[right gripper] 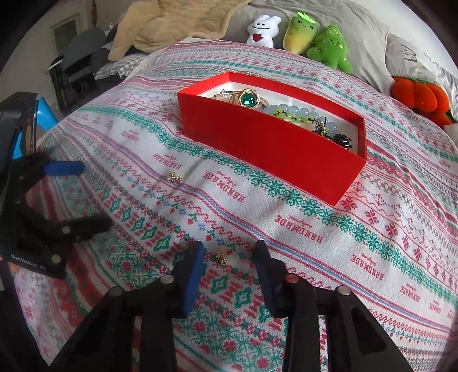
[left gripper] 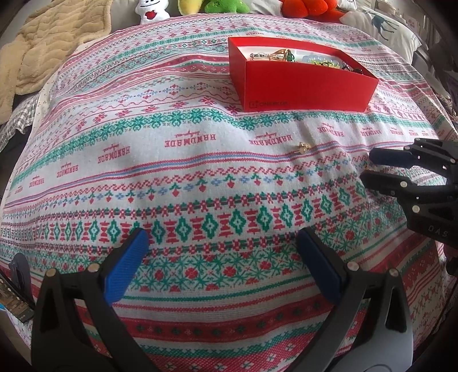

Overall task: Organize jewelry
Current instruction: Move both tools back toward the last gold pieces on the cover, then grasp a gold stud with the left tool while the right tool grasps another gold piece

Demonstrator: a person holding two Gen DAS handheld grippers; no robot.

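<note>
A red box [right gripper: 272,148] stands on the patterned cloth [right gripper: 315,243] and holds a green-stone piece [right gripper: 246,98], a pale bead bracelet [right gripper: 300,113] and dark clips [right gripper: 340,140]. Down at the cloth, a small gold piece [right gripper: 221,257] lies between the blue pads [right gripper: 194,274] of my right gripper [right gripper: 230,271]. There is a gap on each side, so the pads do not press on it. A second gold piece [right gripper: 174,178] [left gripper: 304,147] lies loose nearer the box [left gripper: 300,77]. My left gripper [left gripper: 223,266] hovers wide open over bare cloth, with nothing between its fingers.
Plush toys [right gripper: 297,31] and grey pillows [right gripper: 372,37] line the far edge of the bed. A beige blanket [right gripper: 171,23] lies at the back left, with dark furniture [right gripper: 77,63] beyond it. The right gripper [left gripper: 367,166] shows at the right edge of the left wrist view.
</note>
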